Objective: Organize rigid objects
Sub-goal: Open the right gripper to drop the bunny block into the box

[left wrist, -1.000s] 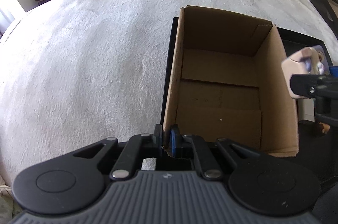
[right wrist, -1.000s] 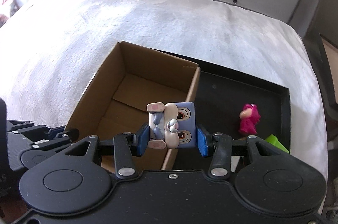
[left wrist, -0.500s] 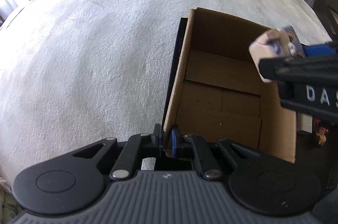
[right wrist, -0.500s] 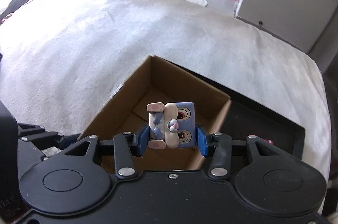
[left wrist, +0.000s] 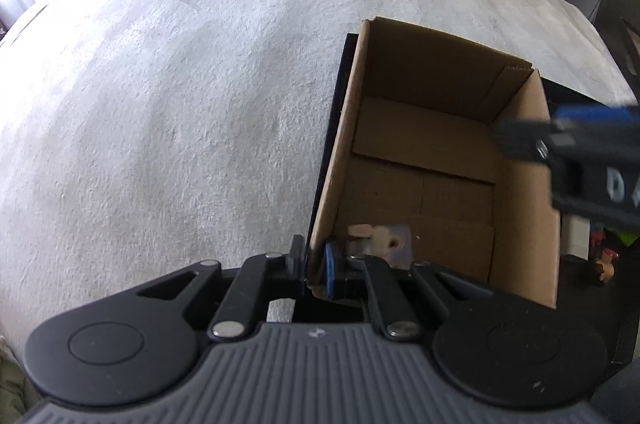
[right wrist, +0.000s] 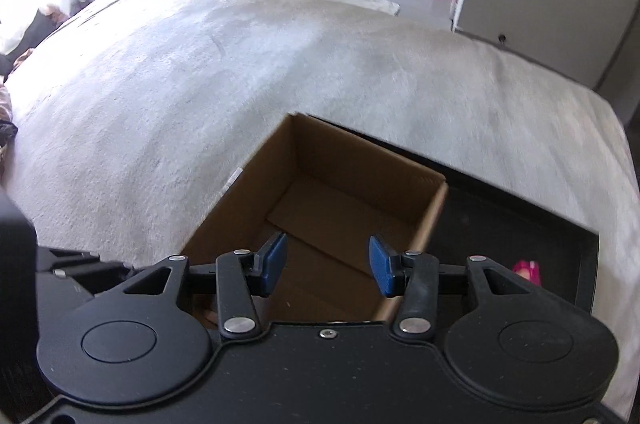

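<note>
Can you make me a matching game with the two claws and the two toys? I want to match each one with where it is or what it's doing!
Things:
1. left claw
2. right claw
3. blocky face toy
4. pink toy

Places or states:
A. on the black tray
B. inside the cardboard box
C. open with nothing in it
D. pinching the cardboard box's wall

Pairs: 1-D, 2-C, 3-B, 4-A

Left claw [left wrist: 311,266] pinched (right claw [right wrist: 327,266] agape)
</note>
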